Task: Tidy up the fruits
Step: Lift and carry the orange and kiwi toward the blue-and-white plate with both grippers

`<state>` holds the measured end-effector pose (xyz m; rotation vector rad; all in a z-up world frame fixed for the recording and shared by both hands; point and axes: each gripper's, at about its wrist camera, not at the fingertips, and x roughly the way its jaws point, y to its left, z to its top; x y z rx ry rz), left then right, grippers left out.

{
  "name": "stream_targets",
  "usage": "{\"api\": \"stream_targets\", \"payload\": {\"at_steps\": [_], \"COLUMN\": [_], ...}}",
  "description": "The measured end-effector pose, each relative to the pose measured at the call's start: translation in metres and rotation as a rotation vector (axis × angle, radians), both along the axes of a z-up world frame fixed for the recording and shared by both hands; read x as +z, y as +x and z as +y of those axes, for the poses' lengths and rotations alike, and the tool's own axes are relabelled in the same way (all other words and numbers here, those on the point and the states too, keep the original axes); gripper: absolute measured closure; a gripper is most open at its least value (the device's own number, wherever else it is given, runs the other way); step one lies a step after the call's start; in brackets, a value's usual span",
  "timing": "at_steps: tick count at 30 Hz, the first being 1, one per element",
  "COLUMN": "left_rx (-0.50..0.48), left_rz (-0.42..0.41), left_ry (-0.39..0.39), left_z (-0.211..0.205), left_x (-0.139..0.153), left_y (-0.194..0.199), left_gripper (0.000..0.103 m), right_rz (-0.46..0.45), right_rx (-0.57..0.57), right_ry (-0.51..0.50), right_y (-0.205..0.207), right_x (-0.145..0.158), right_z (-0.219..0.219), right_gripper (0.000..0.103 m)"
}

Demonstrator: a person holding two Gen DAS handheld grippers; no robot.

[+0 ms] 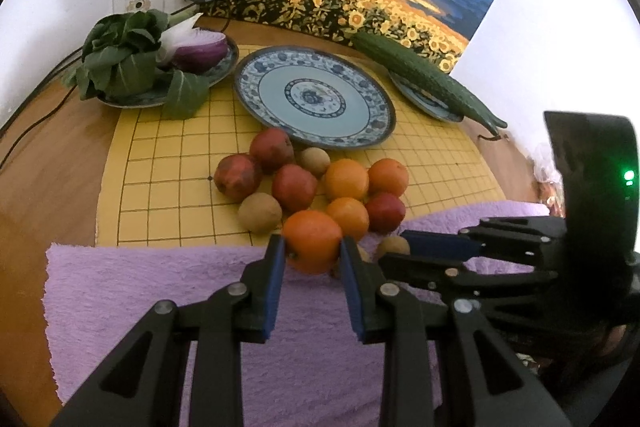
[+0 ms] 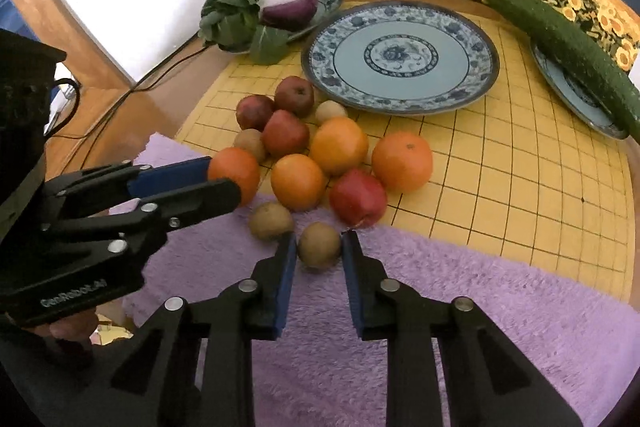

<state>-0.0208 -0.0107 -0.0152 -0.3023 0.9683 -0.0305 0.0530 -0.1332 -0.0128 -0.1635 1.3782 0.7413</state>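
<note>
Both tools point steeply down at the near edge of the fruit pile, side by side. The left gripper (image 1: 312,247) has its blue pads pressed on either flank of an orange (image 1: 313,241), the fruit sitting right at its fingertips, clamped. The right gripper (image 2: 319,241) straddles a kiwi (image 2: 319,244) lying on the purple towel (image 2: 460,307); the kiwi is dead ahead between the tips, but thin gaps show at each pad, so I judge it not squeezed. The empty blue plate (image 2: 400,61) lies straight beyond both, past the pile. The right wrist view shows the left tool from the side gripping its orange; the left view hides most of the kiwi behind its own finger.
</note>
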Motion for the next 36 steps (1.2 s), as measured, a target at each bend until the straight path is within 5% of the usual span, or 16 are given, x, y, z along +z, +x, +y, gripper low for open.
{"api": "stream_targets", "payload": {"at_steps": [24, 36], "left_rx": [-0.019, -0.058], "left_rz": [-0.056, -0.054], "left_ry": [0.006, 0.021], "left_z": [0.004, 0.001], "left_x": [0.026, 0.025], "left_y": [0.046, 0.091], "left_gripper": [0.074, 0.074], "right_rz": [-0.073, -0.071], "right_rx": [-0.045, -0.107], "right_ry": [0.149, 0.135], "right_y": [0.05, 0.098], "right_x": [0.037, 0.017], "right_z": [-0.009, -0.012], "right_gripper": [0.078, 0.078]}}
